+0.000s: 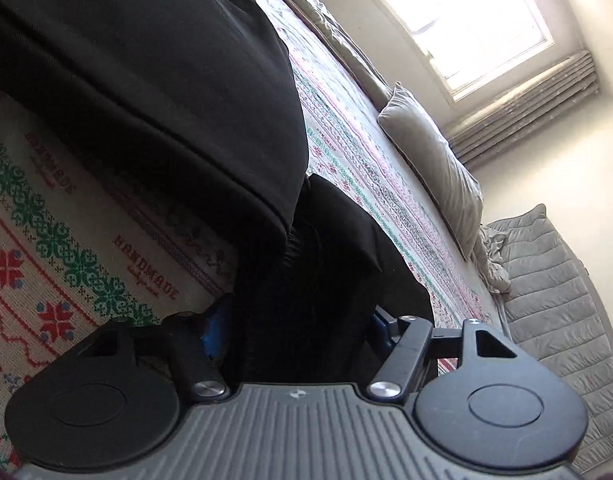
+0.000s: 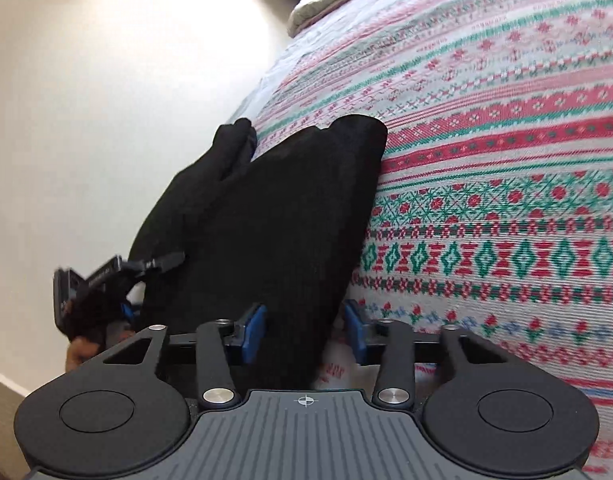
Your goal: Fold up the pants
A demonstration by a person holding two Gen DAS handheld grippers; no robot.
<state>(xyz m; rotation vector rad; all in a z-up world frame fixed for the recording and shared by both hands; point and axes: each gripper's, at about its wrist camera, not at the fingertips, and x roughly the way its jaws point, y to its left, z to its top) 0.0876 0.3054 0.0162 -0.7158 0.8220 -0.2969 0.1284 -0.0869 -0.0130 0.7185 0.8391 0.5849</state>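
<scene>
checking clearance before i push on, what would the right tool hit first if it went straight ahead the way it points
The black pants: the cloth already sits between the right tool's blue fingers, with the patterned bedspread beside it. How tightly they pinch it is unclear.

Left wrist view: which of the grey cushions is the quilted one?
The quilted cushion at far right, stitched in parallel rows. The pillow upright by the bedspread is smooth, unstitched.

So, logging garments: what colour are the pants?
Plain black pants, clearest in the right wrist view.
</scene>
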